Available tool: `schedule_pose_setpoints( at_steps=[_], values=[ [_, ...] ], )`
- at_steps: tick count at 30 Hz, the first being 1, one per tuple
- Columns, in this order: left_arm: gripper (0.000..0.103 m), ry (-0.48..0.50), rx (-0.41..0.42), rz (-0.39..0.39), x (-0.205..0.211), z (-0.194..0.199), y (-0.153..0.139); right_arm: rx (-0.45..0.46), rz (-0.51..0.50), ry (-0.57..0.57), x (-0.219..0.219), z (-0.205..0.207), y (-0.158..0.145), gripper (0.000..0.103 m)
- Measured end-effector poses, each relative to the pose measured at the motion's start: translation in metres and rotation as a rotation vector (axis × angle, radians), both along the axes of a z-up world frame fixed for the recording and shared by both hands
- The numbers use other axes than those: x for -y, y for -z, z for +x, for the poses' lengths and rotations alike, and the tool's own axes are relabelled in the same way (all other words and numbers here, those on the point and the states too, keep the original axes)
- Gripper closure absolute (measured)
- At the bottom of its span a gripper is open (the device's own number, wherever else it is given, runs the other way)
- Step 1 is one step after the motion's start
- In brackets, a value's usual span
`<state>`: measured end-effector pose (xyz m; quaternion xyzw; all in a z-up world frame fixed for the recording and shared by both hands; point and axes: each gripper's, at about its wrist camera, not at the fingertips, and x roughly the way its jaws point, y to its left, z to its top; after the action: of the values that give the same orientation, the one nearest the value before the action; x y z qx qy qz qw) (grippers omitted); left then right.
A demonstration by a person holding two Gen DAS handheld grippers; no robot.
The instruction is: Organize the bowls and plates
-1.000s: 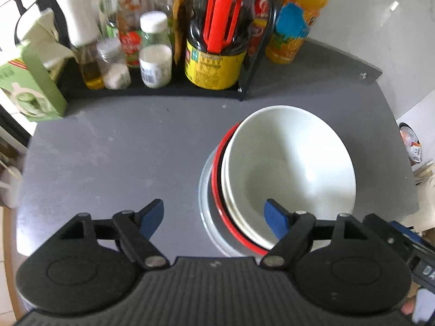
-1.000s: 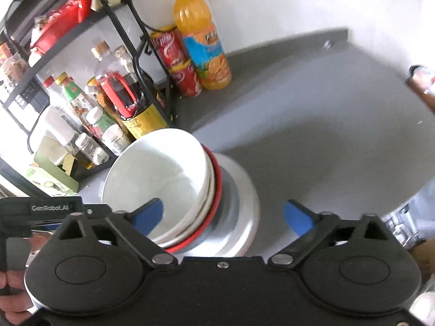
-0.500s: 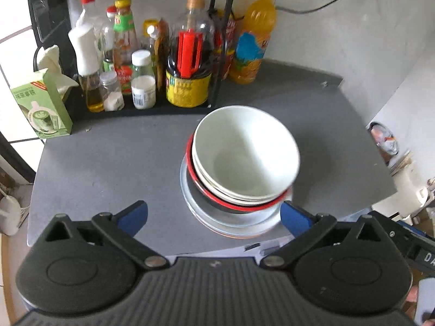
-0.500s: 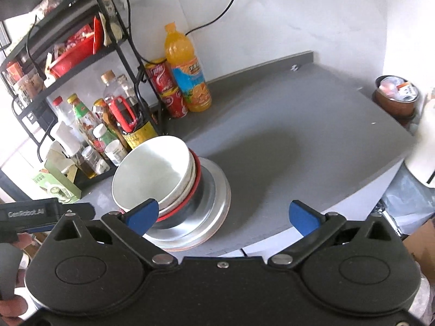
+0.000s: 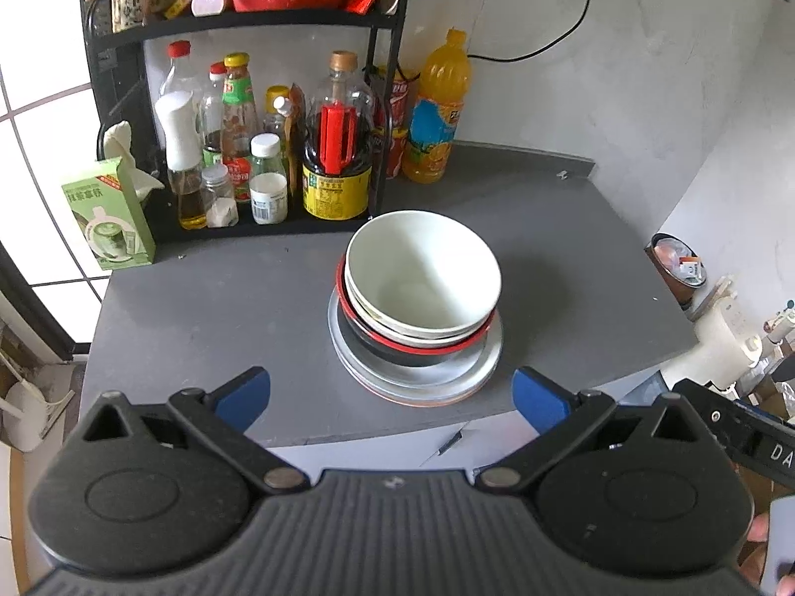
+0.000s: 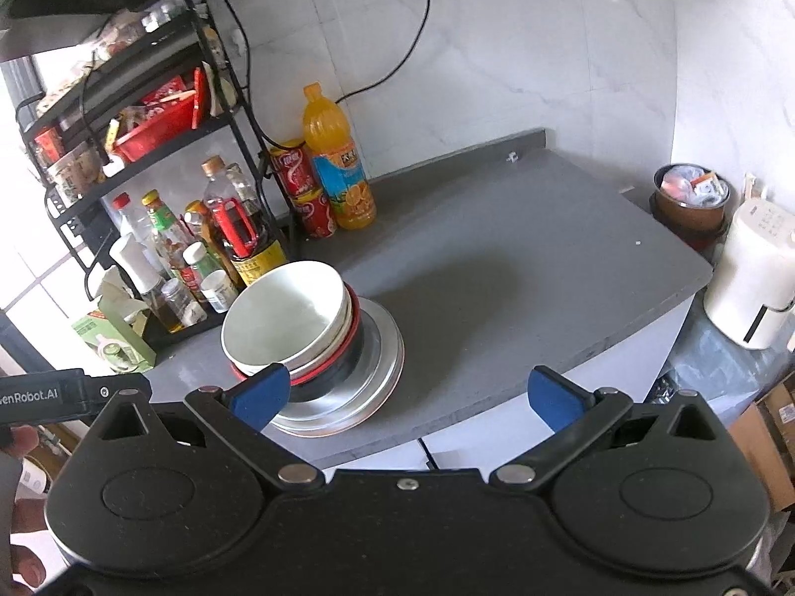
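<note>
One stack stands on the grey counter [image 5: 208, 298]: a white bowl [image 5: 422, 278] on top, another white bowl and a red-rimmed black bowl [image 5: 412, 345] under it, then silver plates [image 5: 422, 377] at the bottom. The stack also shows in the right wrist view, with the white bowl [image 6: 283, 313] above the silver plates [image 6: 377, 352]. My left gripper [image 5: 392, 397] is open and empty, held back from the counter's front edge. My right gripper [image 6: 407, 395] is open and empty, to the right of the stack and above the front edge.
A black rack [image 5: 387, 74] with several sauce bottles stands at the back left. An orange juice bottle [image 5: 437, 114] and red cans [image 6: 303, 188] stand beside it. A green carton [image 5: 107, 213] sits at the left. A white appliance [image 6: 750, 273] and a bin [image 6: 690, 198] lie past the right edge.
Both grippers have pulled back and up from the stack, open and empty. The stack has stayed in place.
</note>
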<state>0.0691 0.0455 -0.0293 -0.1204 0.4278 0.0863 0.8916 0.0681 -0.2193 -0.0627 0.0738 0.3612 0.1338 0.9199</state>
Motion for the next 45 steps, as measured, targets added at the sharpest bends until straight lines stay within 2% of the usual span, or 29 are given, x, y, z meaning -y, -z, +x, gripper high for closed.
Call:
schedule_pose_setpoints(
  at_steps=[3, 6, 8, 15, 18, 26, 35, 38, 45],
  values=[
    [0.0, 0.002, 0.021, 0.003, 0.002, -0.009, -0.006, 0.002, -0.005, -0.007, 0.0, -0.008, -0.003, 0.0],
    [0.0, 0.012, 0.052, 0.014, 0.005, -0.019, -0.015, -0.025, 0.031, -0.009, 0.001, -0.016, -0.004, 0.0],
    [0.0, 0.008, 0.065, 0.045, 0.007, -0.026, -0.02, -0.013, 0.026, -0.019, -0.001, -0.022, -0.006, 0.0],
    [0.0, 0.024, 0.084, 0.064, 0.004, -0.043, -0.029, 0.021, 0.0, -0.008, -0.005, -0.036, -0.014, 0.0],
    [0.0, 0.036, 0.09, 0.098, 0.004, -0.051, -0.032, 0.029, 0.004, 0.005, -0.003, -0.042, -0.016, 0.0],
    [0.0, 0.086, 0.077, 0.142, 0.009, -0.068, -0.029, 0.037, -0.018, 0.0, 0.0, -0.062, -0.016, 0.0],
    [0.0, 0.083, 0.107, 0.163, 0.01, -0.084, -0.023, 0.032, -0.06, 0.015, 0.002, -0.081, -0.013, 0.0],
    [0.0, 0.071, 0.094, 0.145, 0.008, -0.087, -0.02, 0.042, -0.059, 0.017, 0.003, -0.089, -0.016, 0.0],
    [0.0, 0.103, 0.074, 0.181, 0.016, -0.097, -0.022, 0.041, -0.046, -0.001, 0.007, -0.097, -0.023, 0.0]
  ],
)
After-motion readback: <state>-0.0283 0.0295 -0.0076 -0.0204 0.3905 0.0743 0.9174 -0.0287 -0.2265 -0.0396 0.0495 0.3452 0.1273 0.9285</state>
